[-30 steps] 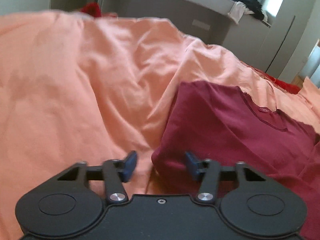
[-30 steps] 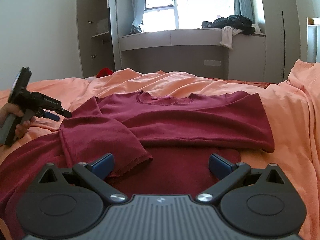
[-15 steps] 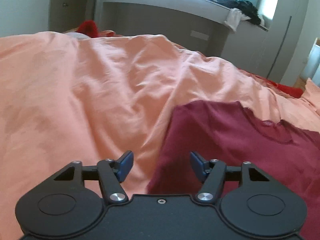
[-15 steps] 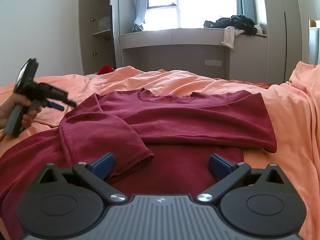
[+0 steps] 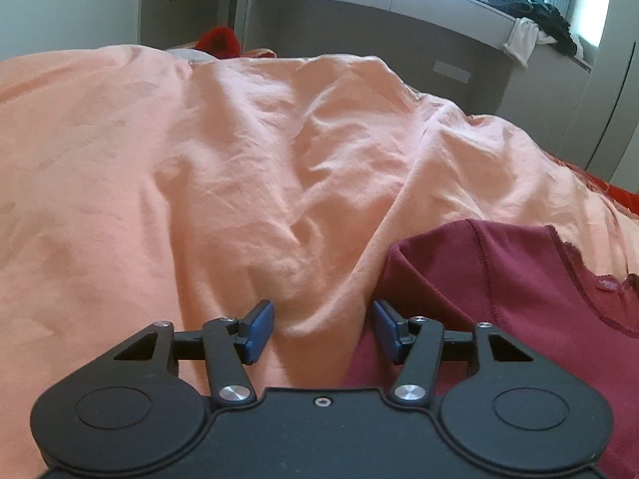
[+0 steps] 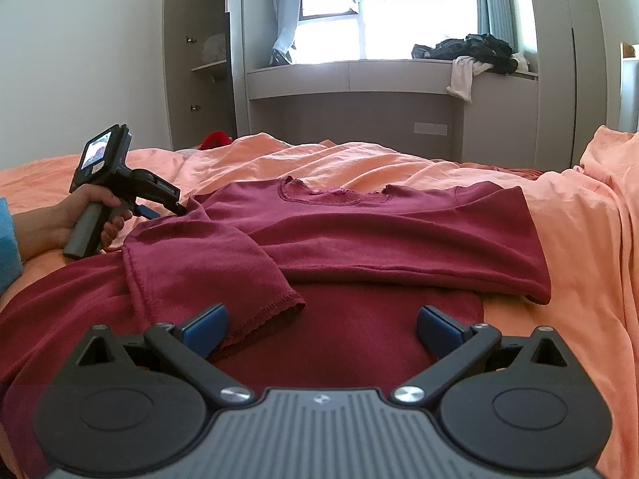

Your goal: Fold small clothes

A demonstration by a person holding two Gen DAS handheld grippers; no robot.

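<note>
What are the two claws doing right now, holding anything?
Left claw: open, just closing slightly, holding nothing; orange bedsheet between its jaws.
Right claw: wide open, empty, above the maroon shirt.

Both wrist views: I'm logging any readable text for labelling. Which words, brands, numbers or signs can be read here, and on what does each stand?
No text reads clearly in either view.
Left hand-held gripper: pale lettering along its black body, too small and blurred to read.
Its rear screen: a picture and a pale sticker, nothing legible.
Right hand-held gripper: a small emblem on the grey ribbed housing, no letters discernible.
Maroon shirt: no print visible.
</note>
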